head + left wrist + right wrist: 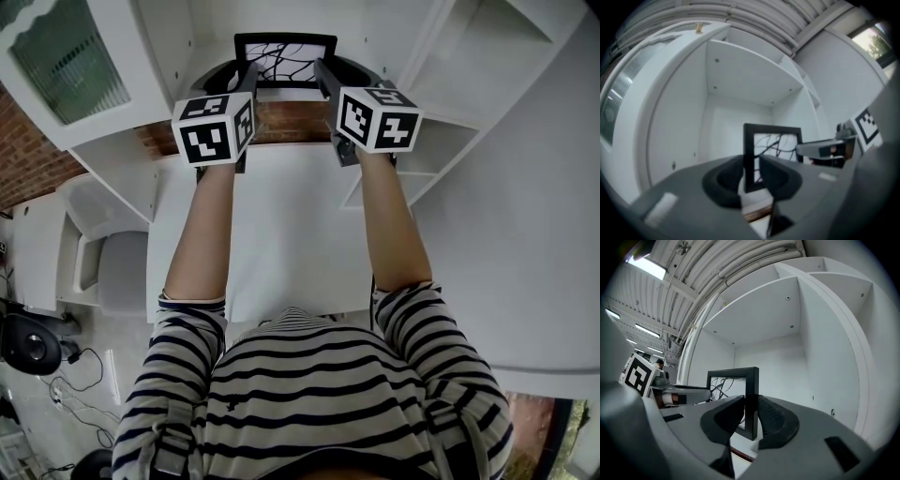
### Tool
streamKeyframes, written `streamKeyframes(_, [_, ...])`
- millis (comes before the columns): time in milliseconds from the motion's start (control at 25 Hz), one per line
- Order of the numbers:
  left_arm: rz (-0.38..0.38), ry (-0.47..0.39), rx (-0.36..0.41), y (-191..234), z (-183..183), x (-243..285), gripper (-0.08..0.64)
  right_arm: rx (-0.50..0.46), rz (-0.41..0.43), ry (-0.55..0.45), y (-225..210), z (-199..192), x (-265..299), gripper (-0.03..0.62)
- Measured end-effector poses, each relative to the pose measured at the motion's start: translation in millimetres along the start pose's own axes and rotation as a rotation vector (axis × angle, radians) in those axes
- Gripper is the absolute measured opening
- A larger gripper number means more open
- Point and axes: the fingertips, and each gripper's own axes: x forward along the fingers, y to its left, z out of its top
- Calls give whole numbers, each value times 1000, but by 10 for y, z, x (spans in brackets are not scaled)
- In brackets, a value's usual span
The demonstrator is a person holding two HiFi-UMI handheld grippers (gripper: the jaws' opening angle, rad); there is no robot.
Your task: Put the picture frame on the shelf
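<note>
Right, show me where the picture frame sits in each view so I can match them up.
Head view: picture frame at top centre, held between the left gripper and right gripper.
Left gripper view: the frame is just right of centre, its left bar clamped in the jaws.
Right gripper view: the frame is left of centre, its right bar clamped in the jaws.
Shared landmark: the white shelf compartment around the frame.

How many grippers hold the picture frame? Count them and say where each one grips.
2. The left gripper clamps the picture frame by its left edge, the right gripper by its right edge. The frame is upright in the white shelf compartment. No other gripper shows.
</note>
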Motion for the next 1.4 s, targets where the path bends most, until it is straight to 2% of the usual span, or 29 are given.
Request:
streamKeyframes(280, [-7,-25,-15,-1,19,-23,104,-4,-24,-9,-5,-10,-19,79])
streamKeyframes(560, [-28,-72,-41,-33,29,-46,133,7,-22,-25,5,-35,-39,132])
streamKeyframes(840, [-34,-101,-16,0,75,-102,147,7,-18,-40,67,1,-72,143])
streamKeyframes(1080, [-93,-144,-50,-95,103,-247,147,2,-9,-65,159,26,-199,143])
streamKeyframes(1400, [-185,-159,-49,-403,37,-578,147,-1,46,-102,487,27,-490,143])
